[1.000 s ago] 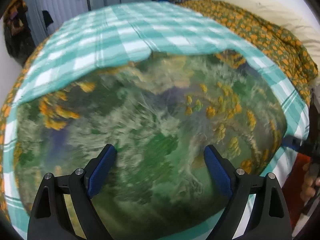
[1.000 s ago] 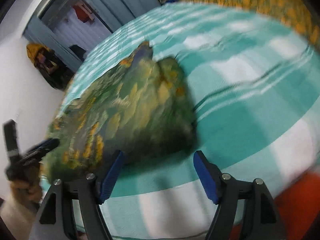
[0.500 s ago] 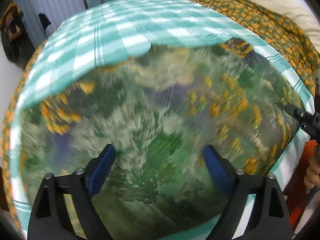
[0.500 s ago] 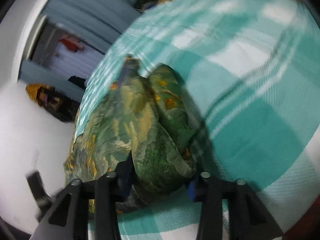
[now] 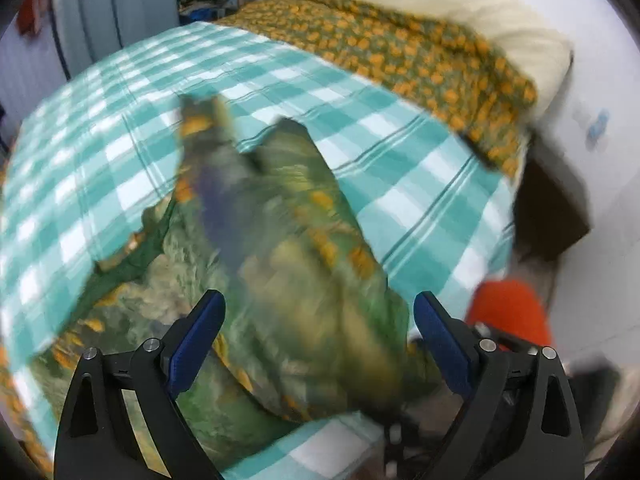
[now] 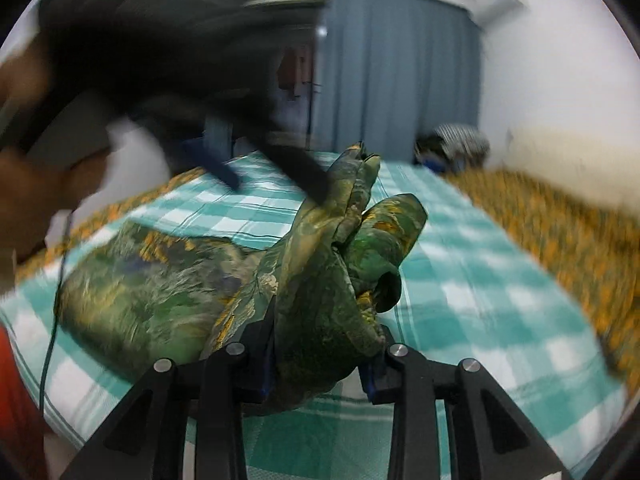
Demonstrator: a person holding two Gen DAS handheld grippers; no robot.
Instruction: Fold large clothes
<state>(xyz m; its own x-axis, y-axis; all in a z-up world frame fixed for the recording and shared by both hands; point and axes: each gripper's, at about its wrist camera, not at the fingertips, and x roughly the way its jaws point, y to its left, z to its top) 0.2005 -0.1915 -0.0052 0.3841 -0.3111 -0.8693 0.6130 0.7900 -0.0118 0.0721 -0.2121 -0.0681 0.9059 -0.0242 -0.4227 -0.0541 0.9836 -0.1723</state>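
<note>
Lifted since a moment ago: your right gripper now pinches green printed garment, jaws closing, bunched edge raised off checked bedsheet. Your left gripper spread, opening, empty above garment. Bare sheet right.

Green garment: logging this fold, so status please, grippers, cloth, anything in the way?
Right gripper closing on a bunched fold of the green garment. Left gripper opening, nothing pinched. Garment partly lifted off the checked sheet. Nothing blocking.
</note>
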